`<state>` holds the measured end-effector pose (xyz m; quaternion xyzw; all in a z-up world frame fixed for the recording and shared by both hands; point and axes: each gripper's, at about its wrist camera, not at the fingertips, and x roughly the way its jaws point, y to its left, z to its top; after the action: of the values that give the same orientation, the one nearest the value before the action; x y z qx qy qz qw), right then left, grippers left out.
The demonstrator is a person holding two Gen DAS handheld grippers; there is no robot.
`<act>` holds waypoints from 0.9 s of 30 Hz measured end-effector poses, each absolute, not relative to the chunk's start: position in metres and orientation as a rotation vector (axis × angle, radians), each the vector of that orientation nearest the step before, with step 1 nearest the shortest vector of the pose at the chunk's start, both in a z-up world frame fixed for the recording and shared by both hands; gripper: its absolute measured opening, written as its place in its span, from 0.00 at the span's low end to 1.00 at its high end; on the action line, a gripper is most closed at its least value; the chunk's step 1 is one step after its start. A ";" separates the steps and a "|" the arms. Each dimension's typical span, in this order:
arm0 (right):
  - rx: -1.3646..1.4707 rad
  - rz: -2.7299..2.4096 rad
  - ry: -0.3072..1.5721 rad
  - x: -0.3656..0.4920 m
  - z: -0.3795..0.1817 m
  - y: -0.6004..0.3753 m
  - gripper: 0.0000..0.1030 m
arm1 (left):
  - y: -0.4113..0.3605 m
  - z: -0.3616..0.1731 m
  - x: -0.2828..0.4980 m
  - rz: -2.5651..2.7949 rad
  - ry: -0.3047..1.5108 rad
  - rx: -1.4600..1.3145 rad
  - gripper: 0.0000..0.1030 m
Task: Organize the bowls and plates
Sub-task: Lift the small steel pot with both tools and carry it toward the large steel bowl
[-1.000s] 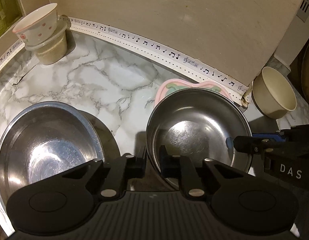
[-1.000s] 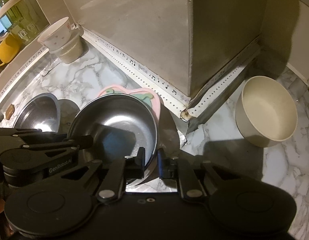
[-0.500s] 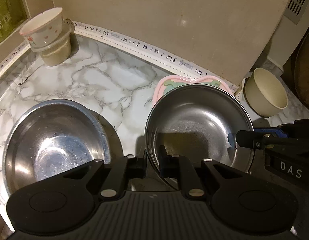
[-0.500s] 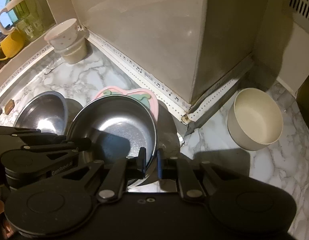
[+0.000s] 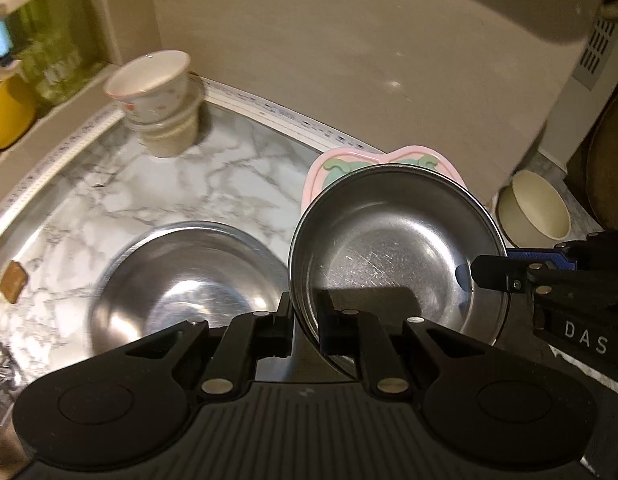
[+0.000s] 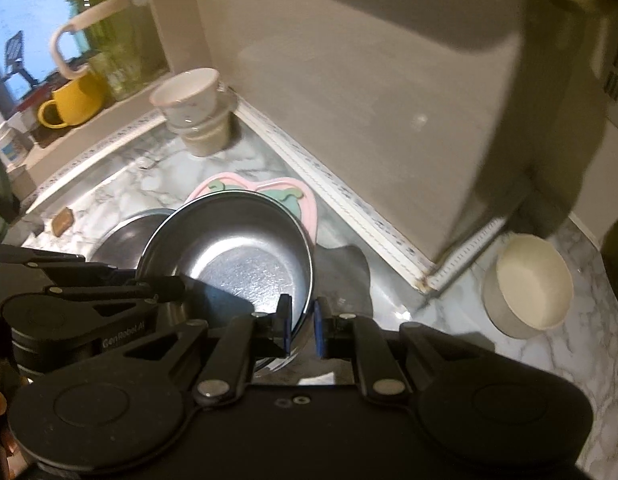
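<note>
The steel bowl (image 5: 397, 252) hung tilted above the marble table (image 5: 181, 184), carried by both grippers at once. The left gripper (image 5: 305, 322) was clenched on the bowl's near left rim, one finger inside the wall and one outside. The right gripper (image 6: 301, 326) was clenched on the rim at the opposite side, its blue pads pinching the thin wall; in the left wrist view it reached in from the right edge and met the rim there. In the right wrist view the left gripper lay across the lower left, its fingers reaching the bowl's far rim.

Just behind the bowl showed a pink plate (image 5: 349, 160) with a green figure, partly hidden by it; whether the two touched could not be told. To the left, on the table, sat a second steel bowl (image 5: 189, 280), close beside the held one. Further back, in the corner by the wall, stood a stack of cups (image 5: 161, 116), a white dotted one nested on a beige one. A cream bowl (image 5: 535, 210) rested well to the right, past the corner of a beige box. On the sill stood a yellow mug (image 6: 75, 98) and a green jug (image 6: 105, 36). A small brown block (image 5: 13, 286) lay at the table's left edge.
</note>
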<state>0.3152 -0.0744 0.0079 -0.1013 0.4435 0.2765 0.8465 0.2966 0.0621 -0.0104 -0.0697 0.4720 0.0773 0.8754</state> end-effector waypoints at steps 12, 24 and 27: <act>-0.259 0.683 0.915 0.301 0.016 -0.017 0.11 | 0.111 0.003 0.268 0.267 0.966 -0.168 0.10; -0.315 0.757 0.963 0.296 -0.003 0.035 0.11 | 0.157 -0.014 0.253 0.353 1.012 -0.212 0.10; -0.319 0.756 0.990 0.298 -0.013 0.045 0.11 | 0.163 -0.025 0.254 0.364 1.031 -0.213 0.10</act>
<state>0.2980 0.0445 -0.0131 -0.1489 0.4616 0.3526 0.8003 0.2540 0.1628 -0.0250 -0.1013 0.4893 0.1728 0.8488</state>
